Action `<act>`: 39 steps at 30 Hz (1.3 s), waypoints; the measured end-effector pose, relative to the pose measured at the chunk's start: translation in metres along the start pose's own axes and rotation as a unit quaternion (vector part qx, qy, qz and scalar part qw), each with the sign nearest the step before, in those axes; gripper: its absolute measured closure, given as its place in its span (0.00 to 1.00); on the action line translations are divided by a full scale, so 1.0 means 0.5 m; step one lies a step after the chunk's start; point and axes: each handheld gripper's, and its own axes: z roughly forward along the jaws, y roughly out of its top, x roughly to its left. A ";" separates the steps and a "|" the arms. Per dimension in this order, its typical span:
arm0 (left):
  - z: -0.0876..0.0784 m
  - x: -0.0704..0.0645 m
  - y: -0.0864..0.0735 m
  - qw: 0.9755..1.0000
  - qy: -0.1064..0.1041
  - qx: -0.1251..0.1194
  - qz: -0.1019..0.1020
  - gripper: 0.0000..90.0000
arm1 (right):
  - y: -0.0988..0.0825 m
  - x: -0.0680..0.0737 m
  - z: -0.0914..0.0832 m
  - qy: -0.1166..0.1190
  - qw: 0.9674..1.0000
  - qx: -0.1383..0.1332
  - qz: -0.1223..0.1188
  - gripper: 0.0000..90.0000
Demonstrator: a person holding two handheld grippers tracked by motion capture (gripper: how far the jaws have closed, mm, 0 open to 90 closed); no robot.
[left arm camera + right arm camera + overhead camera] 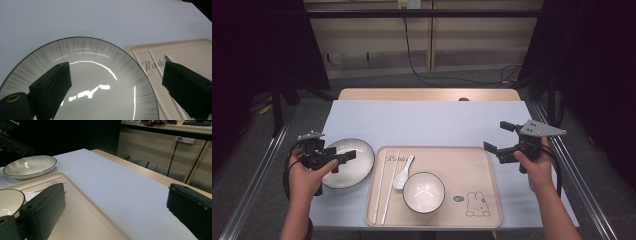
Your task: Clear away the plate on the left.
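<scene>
A grey-streaked white plate (354, 167) with a dark rim lies on the table left of a beige tray (472, 170). On the tray are a white bowl (423, 192), a white spoon (403, 172) and white chopsticks (384, 187). My left gripper (343, 160) hovers open over the plate's left half, nothing between its jaws. In the left gripper view the plate (85, 50) lies under the open left gripper (116, 70), with the tray (192, 48) to its right. My right gripper (498, 137) is open above the tray's right edge. In the right gripper view the right gripper (117, 192) is empty.
The table carries a pale blue-white cover (427, 122); its wooden far edge (429, 94) shows behind. A rabbit drawing (477, 205) marks the tray's near right corner. Metal rails (254, 175) run along both sides. A black cable (412, 55) hangs at the back wall.
</scene>
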 end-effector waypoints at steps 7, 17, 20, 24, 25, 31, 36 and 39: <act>-0.006 0.020 -0.006 1.000 0.016 -0.005 -0.001 0.08 | 0.001 0.003 0.002 0.000 1.000 0.002 0.000 0.02; -0.012 0.049 -0.016 0.999 0.033 -0.007 -0.013 0.09 | 0.002 0.003 0.000 0.001 1.000 0.000 0.000 0.02; -0.014 0.055 -0.019 0.999 0.044 -0.013 -0.020 0.09 | 0.002 0.003 0.001 0.001 1.000 0.000 -0.001 0.02; -0.017 0.064 -0.022 0.998 0.053 -0.009 -0.018 0.09 | 0.002 0.003 0.000 0.001 1.000 0.001 0.001 0.02; -0.018 0.068 -0.022 0.998 0.052 -0.008 -0.017 0.09 | 0.002 0.003 0.000 0.000 1.000 0.001 0.001 0.02; -0.019 0.078 -0.026 0.998 0.061 -0.010 -0.021 0.09 | 0.002 0.004 0.002 0.003 1.000 0.002 0.001 0.02; -0.016 0.085 -0.030 0.997 0.070 -0.010 -0.029 0.10 | 0.002 0.003 0.001 0.003 1.000 0.001 0.001 0.02; -0.015 0.092 -0.034 0.997 0.070 -0.009 -0.031 0.11 | 0.002 0.004 0.001 0.004 1.000 0.000 0.001 0.02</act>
